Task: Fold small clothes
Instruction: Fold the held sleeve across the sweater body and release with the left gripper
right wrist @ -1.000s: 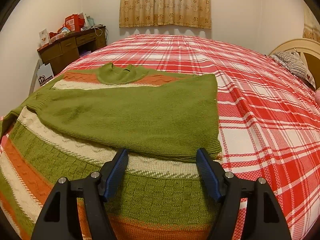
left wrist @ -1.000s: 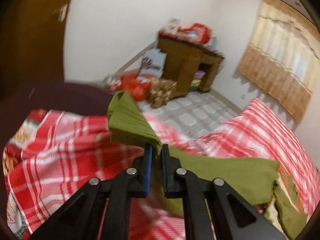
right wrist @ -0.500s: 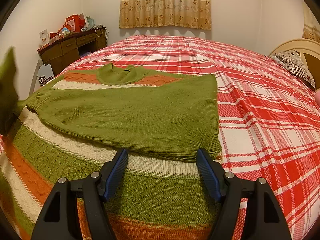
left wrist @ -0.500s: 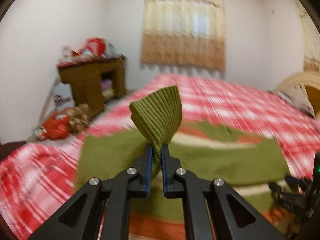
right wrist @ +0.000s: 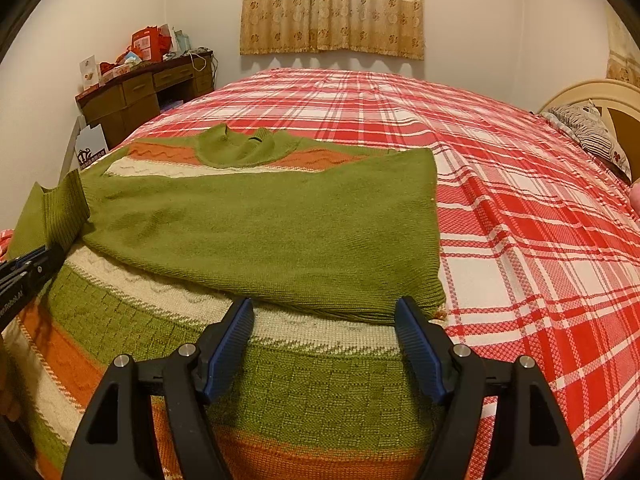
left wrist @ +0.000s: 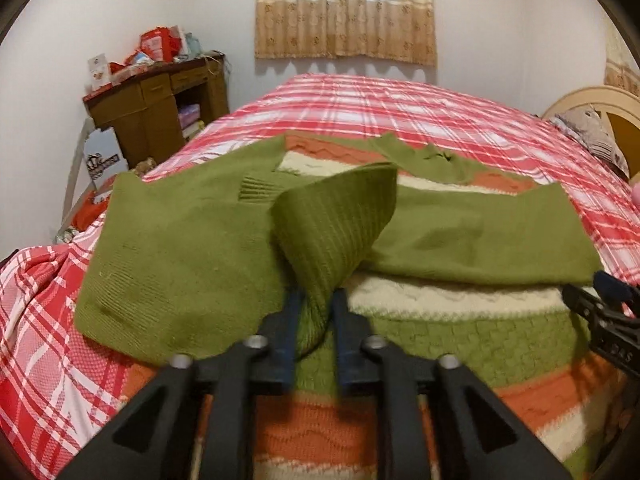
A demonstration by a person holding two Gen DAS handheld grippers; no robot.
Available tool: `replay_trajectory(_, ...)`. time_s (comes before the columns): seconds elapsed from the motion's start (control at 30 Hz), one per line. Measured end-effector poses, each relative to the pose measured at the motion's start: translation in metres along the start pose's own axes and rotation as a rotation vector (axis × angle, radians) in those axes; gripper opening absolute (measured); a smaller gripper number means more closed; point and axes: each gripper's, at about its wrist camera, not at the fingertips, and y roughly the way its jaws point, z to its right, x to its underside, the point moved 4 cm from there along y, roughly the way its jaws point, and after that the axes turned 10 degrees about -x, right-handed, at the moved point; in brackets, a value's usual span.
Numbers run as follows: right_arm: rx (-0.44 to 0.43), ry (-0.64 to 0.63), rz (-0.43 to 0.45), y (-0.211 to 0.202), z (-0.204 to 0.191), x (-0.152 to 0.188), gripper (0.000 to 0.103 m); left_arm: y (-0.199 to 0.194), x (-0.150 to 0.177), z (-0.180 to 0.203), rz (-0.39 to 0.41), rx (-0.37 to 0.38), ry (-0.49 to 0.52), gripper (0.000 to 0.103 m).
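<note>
A green, orange and cream striped knit sweater [right wrist: 304,384] lies flat on the bed, collar [right wrist: 240,148] far from me. Its right sleeve [right wrist: 280,232] is folded across the chest. My left gripper [left wrist: 314,300] is shut on the ribbed green cuff [left wrist: 336,220] of the left sleeve [left wrist: 180,256] and holds it over the sweater's left side; the cuff stands up between the jaws. It also shows in the right wrist view [right wrist: 52,208]. My right gripper [right wrist: 326,320] is open and empty, low over the sweater's lower body.
The bed has a red and white plaid cover [right wrist: 520,216]. A brown desk [left wrist: 156,108] with clutter on top stands at the far left wall. A curtain [right wrist: 332,4] hangs at the back. A pillow [right wrist: 592,132] and headboard are at the right.
My left gripper has swung from the bed's left edge in over the sweater, carrying the sleeve cuff with it. My right gripper has stayed still and open.
</note>
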Motion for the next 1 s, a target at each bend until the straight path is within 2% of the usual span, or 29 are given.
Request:
replay_trajectory(0.03,-0.005,-0.002,-0.004,0.001,0.000,0.000,0.079,-0.004,0.003,-0.004,-0.024,0.023,-0.008,0.051)
replay_trajectory(0.07,-0.011,-0.004,-0.013,0.002,-0.001,0.000,0.081,-0.008,0.004,-0.010,-0.036,0.042,-0.026,0.060)
replay_trajectory(0.17,-0.020,-0.006,-0.045,0.003,-0.001,-0.002,0.083,-0.015,0.014,-0.030,-0.047,0.059,-0.075,0.064)
replay_trajectory(0.23,-0.059,0.032,-0.049,-0.004,-0.003,-0.007,0.083,-0.017,0.019,-0.049,-0.049,0.028,-0.109,0.065)
replay_trajectory(0.33,-0.276,0.131,0.069,-0.031,-0.024,-0.028,0.083,-0.011,0.032,-0.084,-0.046,-0.068,-0.197,0.067)
replay_trajectory(0.43,-0.406,0.145,0.043,-0.023,-0.058,-0.041,0.083,0.003,0.043,-0.101,-0.074,-0.108,-0.270,0.067)
replay_trajectory(0.47,-0.446,0.152,0.015,-0.012,-0.071,-0.043,0.083,0.004,0.046,-0.101,-0.050,-0.101,-0.283,0.067)
replay_trajectory(0.53,-0.463,0.142,-0.019,0.008,-0.090,-0.043,0.074,0.002,0.051,-0.091,0.005,-0.134,-0.247,0.069)
replay_trajectory(0.57,-0.453,0.125,-0.051,0.023,-0.102,-0.043,0.061,0.002,0.054,-0.087,0.024,-0.140,-0.236,0.071)
replay_trajectory(0.6,-0.448,0.122,-0.071,0.033,-0.110,-0.043,0.054,0.001,0.056,-0.086,0.035,-0.136,-0.237,0.072)
replay_trajectory(0.73,-0.418,0.067,-0.063,0.056,-0.137,-0.044,0.054,0.003,0.058,-0.082,0.045,-0.078,-0.239,0.086)
replay_trajectory(0.83,-0.361,-0.045,-0.050,0.061,-0.159,-0.042,0.053,0.004,0.056,-0.081,0.043,-0.095,-0.205,0.093)
replay_trajectory(0.87,-0.349,-0.069,-0.048,0.059,-0.163,-0.041,0.041,0.005,0.055,-0.081,0.043,-0.096,-0.202,0.093)
replay_trajectory(0.9,-0.339,-0.084,-0.051,0.059,-0.163,-0.041,0.019,0.004,0.054,-0.082,0.042,-0.092,-0.204,0.094)
replay_trajectory(1.0,-0.369,-0.079,-0.051,0.056,-0.160,-0.043,0.004,0.004,0.054,-0.084,0.042,-0.081,-0.205,0.096)
